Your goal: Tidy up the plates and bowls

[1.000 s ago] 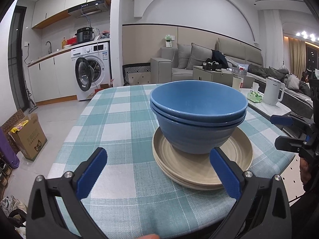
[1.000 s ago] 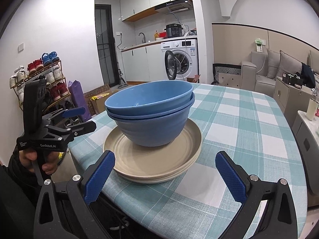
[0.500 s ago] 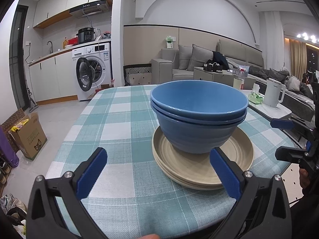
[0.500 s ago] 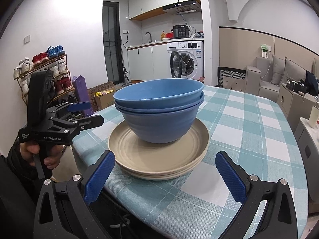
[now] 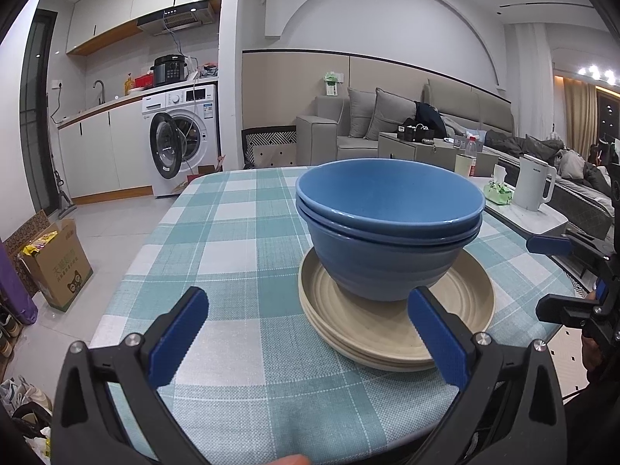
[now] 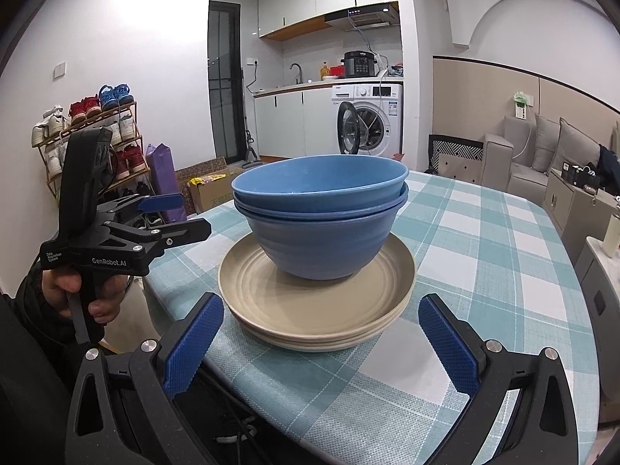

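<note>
Two round blue bowls sit stacked on flat tan plates.
Both grippers, left gripper and right gripper, are wide open, holding nothing; only the right view shows a shoe rack.

We see two nested blue bowls, smooth with a satin sheen, faint ridges on the lower one's wall. Beige plates under them look matt, with concentric grooves. The desk wears coarse woven checked cloth. Our tongs: matt black plastic, ribbed blue pads, shiny metal screws.
</note>
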A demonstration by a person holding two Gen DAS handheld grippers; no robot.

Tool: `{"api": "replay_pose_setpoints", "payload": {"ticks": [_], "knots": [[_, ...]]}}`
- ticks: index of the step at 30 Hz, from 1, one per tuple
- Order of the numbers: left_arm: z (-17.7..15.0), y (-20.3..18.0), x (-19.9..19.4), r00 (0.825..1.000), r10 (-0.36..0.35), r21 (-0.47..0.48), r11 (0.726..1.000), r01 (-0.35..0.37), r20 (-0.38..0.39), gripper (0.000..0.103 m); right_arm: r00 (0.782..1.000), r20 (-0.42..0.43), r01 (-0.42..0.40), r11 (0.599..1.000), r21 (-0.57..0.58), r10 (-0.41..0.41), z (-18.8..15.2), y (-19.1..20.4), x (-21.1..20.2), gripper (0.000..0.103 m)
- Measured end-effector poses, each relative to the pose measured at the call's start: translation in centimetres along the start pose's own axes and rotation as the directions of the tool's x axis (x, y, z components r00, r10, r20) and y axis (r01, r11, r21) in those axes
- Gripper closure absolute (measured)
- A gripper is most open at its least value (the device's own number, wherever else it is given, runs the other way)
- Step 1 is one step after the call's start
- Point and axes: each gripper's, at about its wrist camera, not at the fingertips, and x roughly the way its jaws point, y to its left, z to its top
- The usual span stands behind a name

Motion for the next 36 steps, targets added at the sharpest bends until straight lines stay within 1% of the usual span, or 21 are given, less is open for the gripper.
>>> {"api": "replay_pose_setpoints", "payload": {"ticks": [12, 36], "knots": [[0.05, 0.1, -0.06, 1.0, 0.0, -0.002, 1.0, 0.0, 0.005, 0.0, 1.0, 0.008, -0.005, 1.0, 0.004, 0.005, -0.01, -0.02, -0.09, 0.001], [0.04, 0.26, 0.2, 1.0, 0.006, -0.01, 1.0, -0.006, -0.001, 0.0, 1.0, -0.002, -0.01, 1.0, 0.018, 0.01, -0.3, -0.47, 0.22, 0.001]]}}
